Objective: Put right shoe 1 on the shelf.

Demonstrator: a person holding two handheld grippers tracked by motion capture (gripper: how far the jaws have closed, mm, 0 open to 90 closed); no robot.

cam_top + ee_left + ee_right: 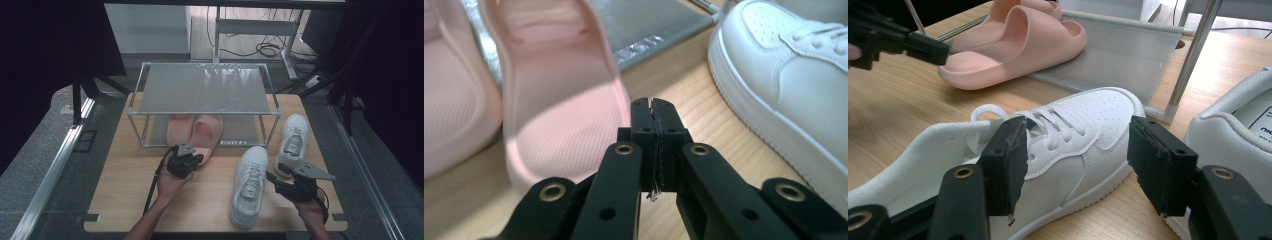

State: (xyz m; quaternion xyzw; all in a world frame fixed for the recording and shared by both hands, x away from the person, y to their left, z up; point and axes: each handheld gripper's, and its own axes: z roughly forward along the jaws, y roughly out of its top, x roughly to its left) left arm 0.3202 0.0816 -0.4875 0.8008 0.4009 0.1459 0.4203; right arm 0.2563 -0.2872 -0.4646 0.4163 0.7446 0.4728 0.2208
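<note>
My left gripper (654, 107) is clamped empty at a smooth pink slide sandal's (559, 95) heel.
Two sandals, two white sneakers; my right gripper (1075, 165) gapes at the near sneaker (1068, 135), twelve o'clock.

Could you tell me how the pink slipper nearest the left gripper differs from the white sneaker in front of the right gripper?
The pink slipper is an open, laceless slide, while the white sneaker is a closed, laced shoe. The slipper lies partly under the metal rack, its heel sticking out; the sneaker lies wholly on the open table. The shut left gripper is at the slipper's heel; the right gripper, open, faces the sneaker's side. Both point toes toward the rack.
</note>
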